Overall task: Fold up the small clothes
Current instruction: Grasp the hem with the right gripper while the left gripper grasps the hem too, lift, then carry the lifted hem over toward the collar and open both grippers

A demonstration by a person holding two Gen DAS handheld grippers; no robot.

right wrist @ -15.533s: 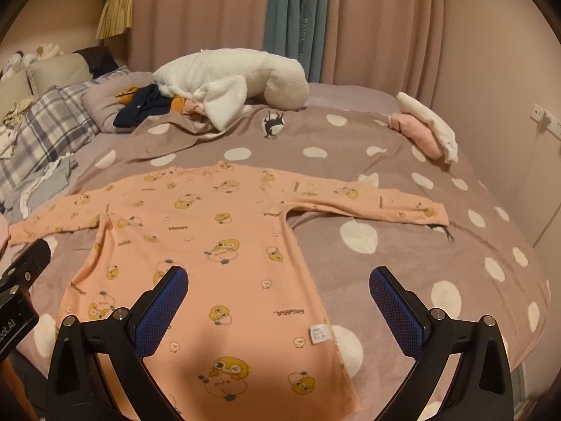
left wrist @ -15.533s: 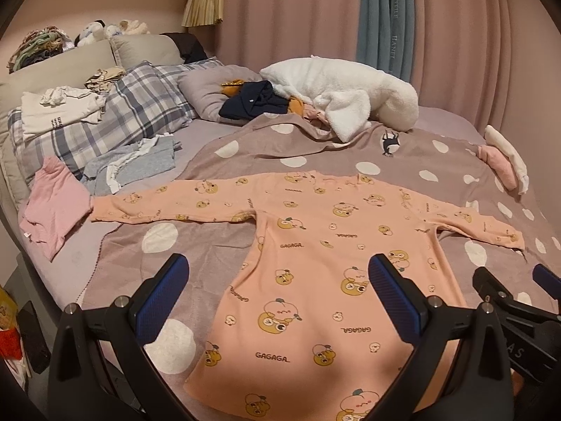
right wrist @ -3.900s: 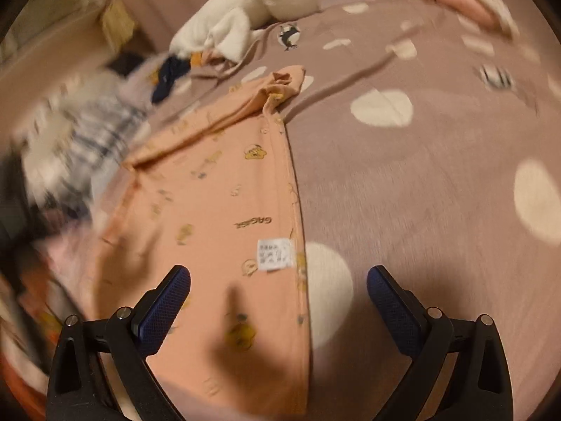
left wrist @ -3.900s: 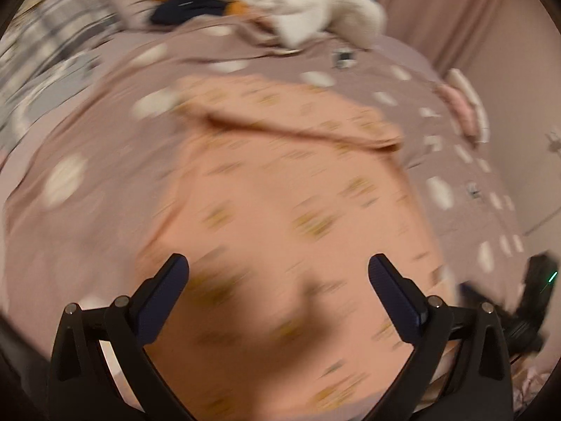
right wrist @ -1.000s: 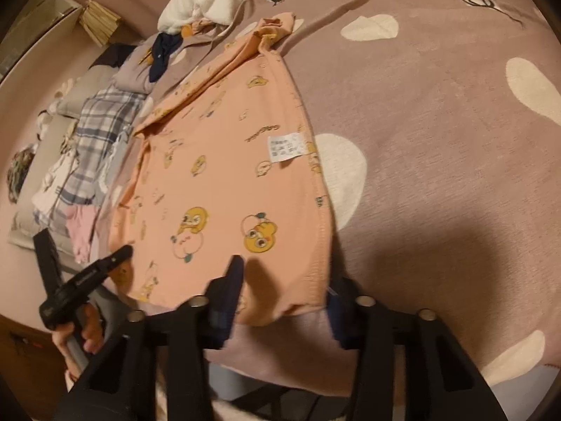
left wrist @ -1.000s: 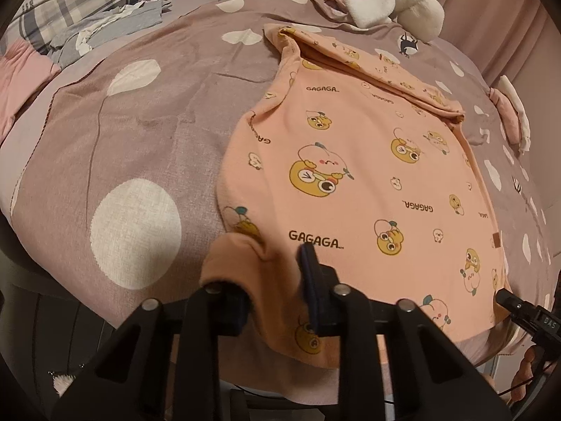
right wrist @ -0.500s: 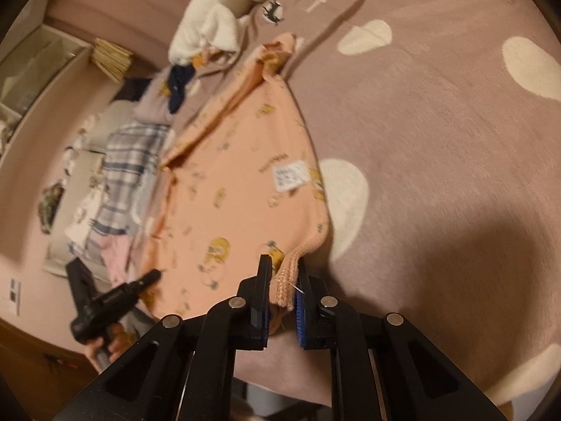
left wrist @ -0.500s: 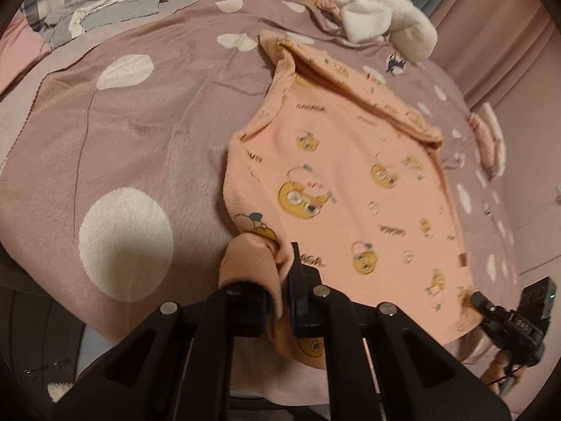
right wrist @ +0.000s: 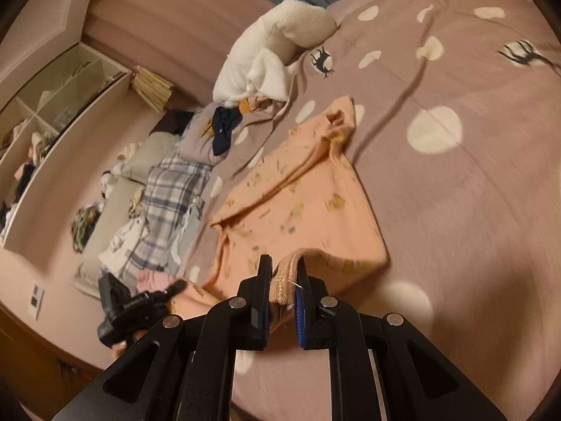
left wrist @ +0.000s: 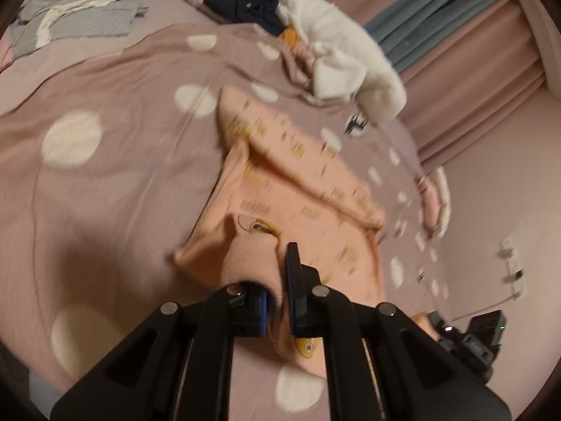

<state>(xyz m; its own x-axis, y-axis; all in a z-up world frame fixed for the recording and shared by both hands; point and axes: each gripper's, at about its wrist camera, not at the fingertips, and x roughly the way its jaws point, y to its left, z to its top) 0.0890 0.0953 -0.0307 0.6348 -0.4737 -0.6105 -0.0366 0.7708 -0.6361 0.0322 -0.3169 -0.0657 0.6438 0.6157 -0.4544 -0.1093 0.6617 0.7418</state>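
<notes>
Peach cotton baby garment (left wrist: 308,189) printed with small yellow cartoon figures lies on the mauve blanket with white polka dots (left wrist: 105,161), its sleeves folded across the chest. I have my left gripper (left wrist: 278,280) clamped on one bottom corner of the garment and my right gripper (right wrist: 283,282) clamped on the other, at the ribbed hem, both corners lifted off the blanket. Beyond the garment's collar end sits a fluffy white plush blanket (right wrist: 277,49), with a dark navy cloth (left wrist: 245,3) beside it.
</notes>
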